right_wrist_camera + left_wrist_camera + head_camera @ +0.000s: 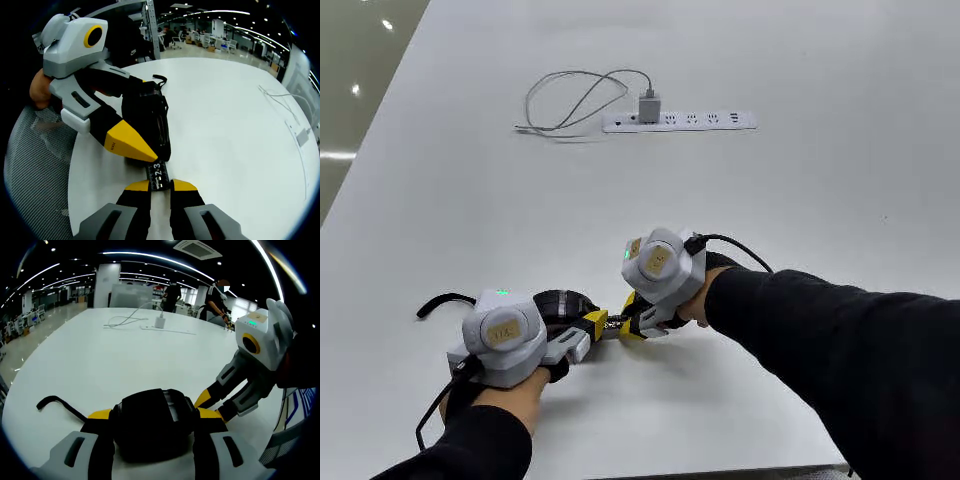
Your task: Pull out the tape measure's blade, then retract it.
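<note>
Right gripper (160, 186): yellow fingertips (185, 186) are closing almost together and pinching the end of the blade (157, 172), which is showing just a short printed stretch outside the case.

Left gripper (155, 416): jaws are standing wide and clamping the black tape measure (155, 432) by its flanks as it is sitting on the white table (740, 200).

Handling, judged:
- Case: rigid, compact, moderately heavy.
- Blade: thin, springy, slick, likely tugging back under spring load.
- Hold: gripping flat at the end hook is looking safest.
</note>
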A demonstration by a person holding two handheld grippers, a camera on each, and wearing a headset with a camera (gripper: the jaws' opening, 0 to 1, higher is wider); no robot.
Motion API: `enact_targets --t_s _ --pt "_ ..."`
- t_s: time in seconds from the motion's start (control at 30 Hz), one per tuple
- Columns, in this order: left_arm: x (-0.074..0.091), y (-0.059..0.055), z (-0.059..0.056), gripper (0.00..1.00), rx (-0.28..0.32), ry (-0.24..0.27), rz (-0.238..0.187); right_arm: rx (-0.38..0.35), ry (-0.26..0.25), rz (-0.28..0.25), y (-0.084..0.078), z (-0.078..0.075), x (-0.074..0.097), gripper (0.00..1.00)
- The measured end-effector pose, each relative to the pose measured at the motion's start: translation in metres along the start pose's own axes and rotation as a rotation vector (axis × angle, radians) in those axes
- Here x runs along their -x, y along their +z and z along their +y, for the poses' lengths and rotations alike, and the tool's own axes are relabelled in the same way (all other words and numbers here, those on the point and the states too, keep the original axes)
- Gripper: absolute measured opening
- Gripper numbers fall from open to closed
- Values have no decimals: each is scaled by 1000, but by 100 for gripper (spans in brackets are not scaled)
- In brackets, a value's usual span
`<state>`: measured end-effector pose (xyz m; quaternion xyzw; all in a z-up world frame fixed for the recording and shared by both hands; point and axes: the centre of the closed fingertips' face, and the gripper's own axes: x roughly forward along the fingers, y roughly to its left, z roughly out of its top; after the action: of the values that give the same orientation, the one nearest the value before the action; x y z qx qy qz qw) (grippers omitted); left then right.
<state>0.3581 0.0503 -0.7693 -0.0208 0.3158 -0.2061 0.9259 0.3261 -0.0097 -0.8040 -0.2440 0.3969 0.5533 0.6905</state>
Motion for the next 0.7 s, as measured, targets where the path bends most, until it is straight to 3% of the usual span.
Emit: enact_targets --t_s 0.7 --pt "0 -1 2 59 3 -7 3 4 18 -23 9 2 -7 10"
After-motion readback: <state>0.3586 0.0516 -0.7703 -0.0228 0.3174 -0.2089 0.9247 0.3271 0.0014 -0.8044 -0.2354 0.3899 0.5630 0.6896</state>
